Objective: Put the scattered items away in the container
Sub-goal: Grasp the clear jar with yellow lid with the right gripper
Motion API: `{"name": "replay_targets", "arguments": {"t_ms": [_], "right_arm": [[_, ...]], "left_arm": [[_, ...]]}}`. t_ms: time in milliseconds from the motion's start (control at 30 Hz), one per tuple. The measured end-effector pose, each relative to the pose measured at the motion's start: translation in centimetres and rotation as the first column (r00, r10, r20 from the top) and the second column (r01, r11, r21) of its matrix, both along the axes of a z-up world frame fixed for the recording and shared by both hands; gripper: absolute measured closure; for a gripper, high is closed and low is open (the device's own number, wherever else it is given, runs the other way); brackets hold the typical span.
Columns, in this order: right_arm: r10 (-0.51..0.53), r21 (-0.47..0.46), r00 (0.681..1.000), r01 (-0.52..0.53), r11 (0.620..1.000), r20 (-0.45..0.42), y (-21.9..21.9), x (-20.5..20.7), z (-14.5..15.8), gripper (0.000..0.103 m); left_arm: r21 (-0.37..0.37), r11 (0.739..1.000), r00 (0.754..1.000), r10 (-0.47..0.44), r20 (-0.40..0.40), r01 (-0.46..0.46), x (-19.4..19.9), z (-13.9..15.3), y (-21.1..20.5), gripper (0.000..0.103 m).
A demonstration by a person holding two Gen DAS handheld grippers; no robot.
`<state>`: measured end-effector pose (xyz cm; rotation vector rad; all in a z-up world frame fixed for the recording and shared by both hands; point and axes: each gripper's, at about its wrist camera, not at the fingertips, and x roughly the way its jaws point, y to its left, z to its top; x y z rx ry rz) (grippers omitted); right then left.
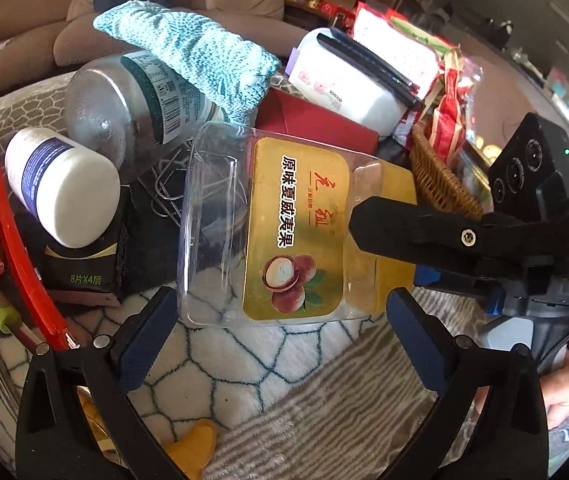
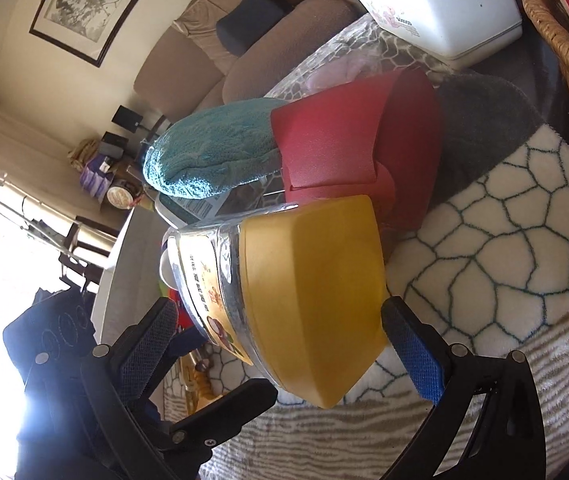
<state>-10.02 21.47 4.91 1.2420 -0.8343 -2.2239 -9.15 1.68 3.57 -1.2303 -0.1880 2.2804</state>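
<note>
A clear plastic jar (image 1: 268, 224) with a gold label and a yellow lid (image 2: 316, 292) lies on its side on the patterned blanket (image 1: 244, 364). My left gripper (image 1: 280, 332) is open, its blue-padded fingers on either side of the jar's lower edge. My right gripper (image 2: 280, 332) is open around the yellow lid end; one of its fingers (image 1: 404, 224) shows in the left wrist view against the lid. A teal knitted cloth (image 1: 196, 56), a silver-bottomed jar (image 1: 132, 104), a white pill bottle (image 1: 64, 188) and a red box (image 2: 360, 144) lie behind.
A wicker basket (image 1: 440, 176) holding red packets stands at the right. A white tissue box (image 1: 344, 80) sits behind the red box. Red tongs (image 1: 24, 256), a black carton (image 1: 84, 276) and paper clips (image 1: 172, 188) lie at the left.
</note>
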Motion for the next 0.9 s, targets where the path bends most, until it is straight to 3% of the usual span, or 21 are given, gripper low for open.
{"name": "replay_targets", "arguments": {"t_ms": [467,667,800,900], "right_arm": [[0.076,-0.035,0.997,-0.076,0.997,-0.002,-2.9,2.5,2.1,0.000],[0.108,-0.068,0.993,-0.105,0.992,0.050,-2.5,5.8,2.2,0.000],[0.091,-0.102,0.988,-0.078,0.992,0.126,-1.3,7.9,1.1,0.000],[0.077,-0.104,0.988,-0.063,0.993,0.137,-0.5,8.7,0.9,0.000]], "left_arm": [[0.011,1.000,1.000,0.015,-0.021,-0.015,5.7,3.2,-2.7,0.000],[-0.027,0.999,0.999,0.021,-0.024,-0.022,9.9,3.1,-1.9,0.000],[0.051,0.999,0.999,-0.017,0.034,0.015,12.4,2.4,-2.4,0.000],[0.037,0.999,0.999,0.002,0.038,-0.003,13.4,2.3,-3.3,0.000]]}}
